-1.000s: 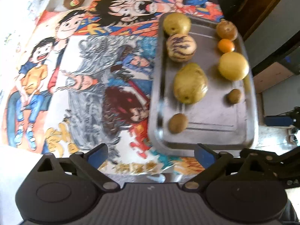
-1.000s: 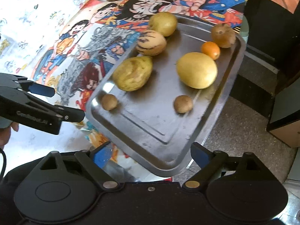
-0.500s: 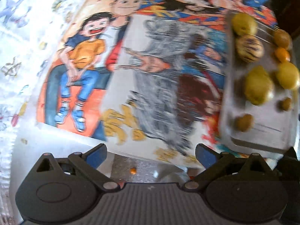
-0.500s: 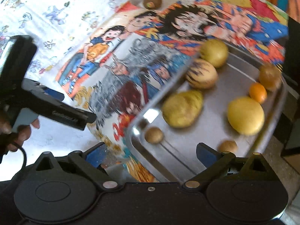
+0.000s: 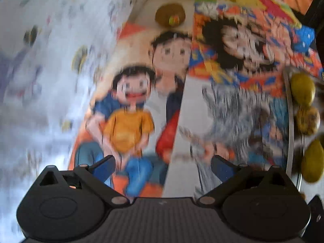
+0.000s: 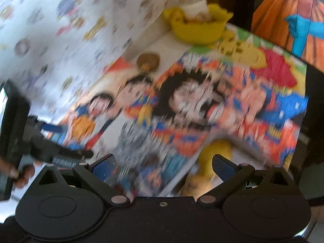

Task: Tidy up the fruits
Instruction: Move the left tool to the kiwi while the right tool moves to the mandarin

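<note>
kiwi (image 5: pixel 170 15) at 12 o'clock | light, soft, bruisable: pinch gently across middle | left gripper (image 5: pixel 162 167) apart, empty | right gripper (image 6: pixel 163 165) apart, empty

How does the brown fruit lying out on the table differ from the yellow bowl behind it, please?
The brown fruit is small, round and dull brown with a sticker on it; the yellow bowl is much larger and bright yellow. The fruit is a single loose piece, while the bowl is an open container with something pale inside, too blurred to name. Both rest on the table, off the metal tray.
</note>
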